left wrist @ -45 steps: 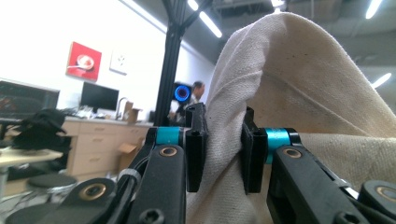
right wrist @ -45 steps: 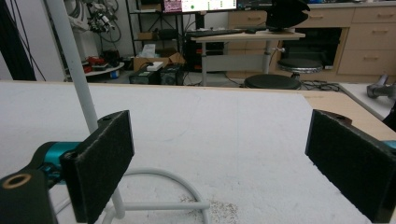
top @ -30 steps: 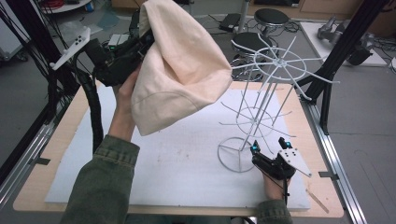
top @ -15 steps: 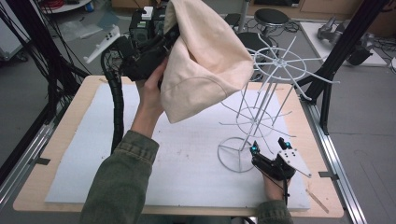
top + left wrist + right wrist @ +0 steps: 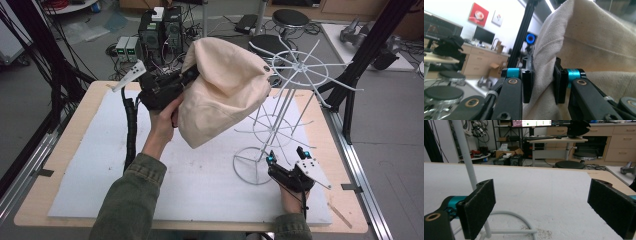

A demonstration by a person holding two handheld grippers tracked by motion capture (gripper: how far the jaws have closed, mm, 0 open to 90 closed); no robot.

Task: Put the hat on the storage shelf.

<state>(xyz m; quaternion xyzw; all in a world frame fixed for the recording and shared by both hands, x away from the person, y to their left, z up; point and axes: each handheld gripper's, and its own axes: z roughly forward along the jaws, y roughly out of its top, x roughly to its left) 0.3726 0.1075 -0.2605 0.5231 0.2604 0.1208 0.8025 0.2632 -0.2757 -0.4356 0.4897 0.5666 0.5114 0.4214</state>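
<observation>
High view: cream cloth bag now hangs lower and further right than a second ago, its top right corner with the eyelet up against the top ring of the white wire rack; earlier it was held higher, over the far left half of the tabletop. Left gripper is clamped on a bunched fold of the bag's upper left edge; in the left gripper view the pads squeeze the cloth with the jaws barely easing apart, fabric between them. My read: the bag is being brought down to hook onto a rack arm, not hung yet.

Right gripper rests near the right front corner of the tabletop, jaws wide apart, holding nothing. In the right gripper view it sits just beside the rack's base ring and pole, likely ready to steady it.

White mat covers most of the wooden table. The rack's spokes jut out at several levels and could snag the cloth. Electronics boxes and stools sit on the floor past the far edge, well apart.
</observation>
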